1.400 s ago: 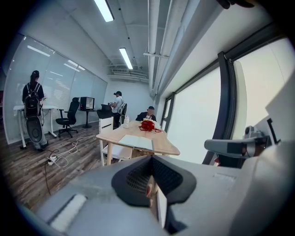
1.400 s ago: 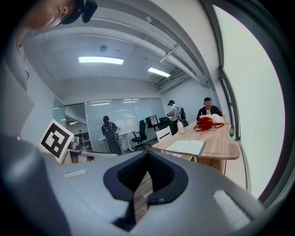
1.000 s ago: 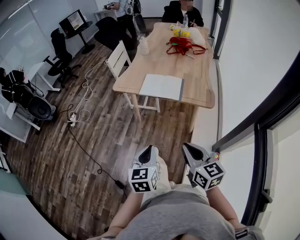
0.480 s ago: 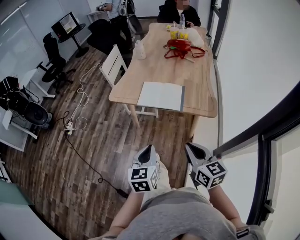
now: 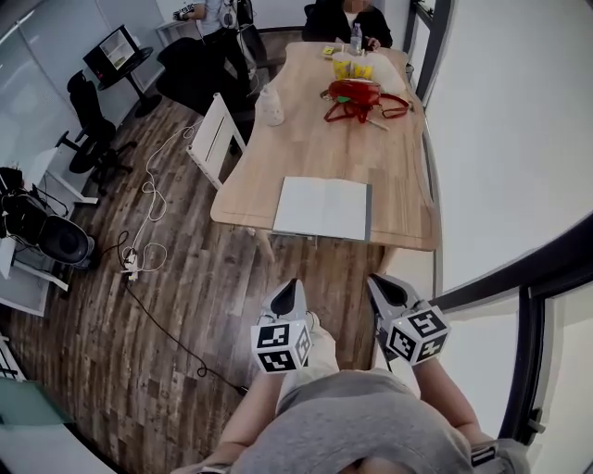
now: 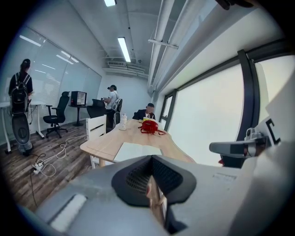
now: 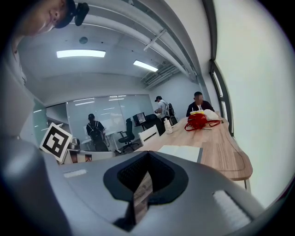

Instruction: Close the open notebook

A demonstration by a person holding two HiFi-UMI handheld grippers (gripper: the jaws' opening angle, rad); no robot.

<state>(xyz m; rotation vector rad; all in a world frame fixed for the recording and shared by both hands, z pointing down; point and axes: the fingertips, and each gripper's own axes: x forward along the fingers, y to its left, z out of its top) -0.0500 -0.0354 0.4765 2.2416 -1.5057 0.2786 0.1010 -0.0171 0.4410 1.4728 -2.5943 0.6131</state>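
Observation:
The open notebook (image 5: 322,207) lies flat, white pages up, at the near edge of the long wooden table (image 5: 306,139). It also shows ahead in the left gripper view, notebook (image 6: 138,150), and in the right gripper view, notebook (image 7: 182,152). Both grippers are held side by side at waist height over the floor, well short of the table. My left gripper (image 5: 288,294) (image 6: 152,179) is shut, its jaws together with nothing between them. My right gripper (image 5: 383,287) (image 7: 144,177) is shut and empty as well.
A red bag (image 5: 357,93) and a white bottle (image 5: 269,108) stand farther along the table, where a person (image 5: 345,20) sits at the far end. A white chair (image 5: 211,139) stands at the table's left. Cables (image 5: 148,222) trail over the wooden floor. A window wall runs along the right.
The table and notebook have come nearer in the head view as the person walks toward them. Both grippers travel along, still shut and side by side.

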